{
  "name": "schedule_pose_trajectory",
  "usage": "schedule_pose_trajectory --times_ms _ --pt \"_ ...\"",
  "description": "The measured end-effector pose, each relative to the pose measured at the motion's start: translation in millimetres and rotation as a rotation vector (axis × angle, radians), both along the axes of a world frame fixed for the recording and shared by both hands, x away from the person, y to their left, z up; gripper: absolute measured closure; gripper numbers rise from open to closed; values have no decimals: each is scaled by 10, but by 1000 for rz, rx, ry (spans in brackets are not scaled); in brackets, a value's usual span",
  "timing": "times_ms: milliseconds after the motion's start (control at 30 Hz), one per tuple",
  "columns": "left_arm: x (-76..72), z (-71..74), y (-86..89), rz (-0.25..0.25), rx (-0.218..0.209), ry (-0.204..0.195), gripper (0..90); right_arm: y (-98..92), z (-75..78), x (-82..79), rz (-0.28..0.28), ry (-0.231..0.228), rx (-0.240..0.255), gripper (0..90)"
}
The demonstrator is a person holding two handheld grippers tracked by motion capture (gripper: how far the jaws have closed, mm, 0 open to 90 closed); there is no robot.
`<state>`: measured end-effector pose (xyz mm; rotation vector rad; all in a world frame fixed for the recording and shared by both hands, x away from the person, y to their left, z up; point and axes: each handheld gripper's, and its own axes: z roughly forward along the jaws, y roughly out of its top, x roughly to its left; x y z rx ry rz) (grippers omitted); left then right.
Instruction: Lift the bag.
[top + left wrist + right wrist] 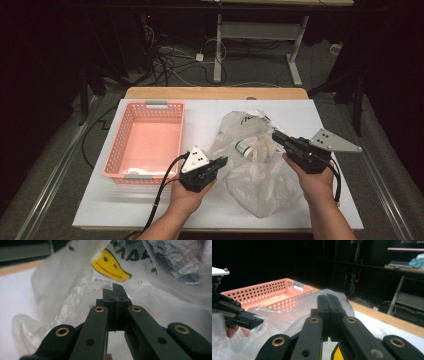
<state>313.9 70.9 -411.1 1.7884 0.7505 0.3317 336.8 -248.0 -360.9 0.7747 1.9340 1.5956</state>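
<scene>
Just ahead of left hand-held gripper (pixel 114 291), plastic bag (pixel 75 290)

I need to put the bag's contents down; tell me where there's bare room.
Free: inside the pink basket, the white tabletop between basket and plastic bag, and the near-left corner. Crowded: the right half, under the bag and both grippers.

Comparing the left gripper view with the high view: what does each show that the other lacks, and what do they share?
Left gripper view alone: a yellow smiley face printed on the plastic bag, seen close past the left gripper, whose jaws are shut.
High view alone: the pink basket, a green-capped bottle inside the bag, both hands, and the right gripper.
Both: the bag, the left gripper and the white table.
</scene>
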Motion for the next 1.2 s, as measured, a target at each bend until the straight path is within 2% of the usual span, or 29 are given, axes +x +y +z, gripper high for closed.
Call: schedule_pose_trajectory --times_ms 167,433,633,733,833,867,900,1100,1200 --pt "88 234 8 25 -36 -53 884 58 152 50 -7 -32 -3 900" --pt "324 694 -101 50 -44 -181 884 146 356 251 -48 -62 6 900" --pt "519 976 -194 60 -46 -231 884 154 467 384 -80 -73 51 900" --pt "590 1109 -254 65 -27 -261 884 161 539 407 -90 -90 67 900" --pt "632 1209 -300 72 -38 -282 884 152 627 427 -99 -113 84 900" --pt "648 1249 -309 75 -39 -301 884 152 660 432 -103 -120 93 900" --pt "656 1287 -326 73 -45 -296 884 149 694 439 -106 -130 98 900" --pt "736 1520 -406 78 -47 -354 884 115 954 486 -105 -181 143 900" --pt "791 1654 -415 86 -69 -360 885 100 1109 519 -119 -205 145 900"
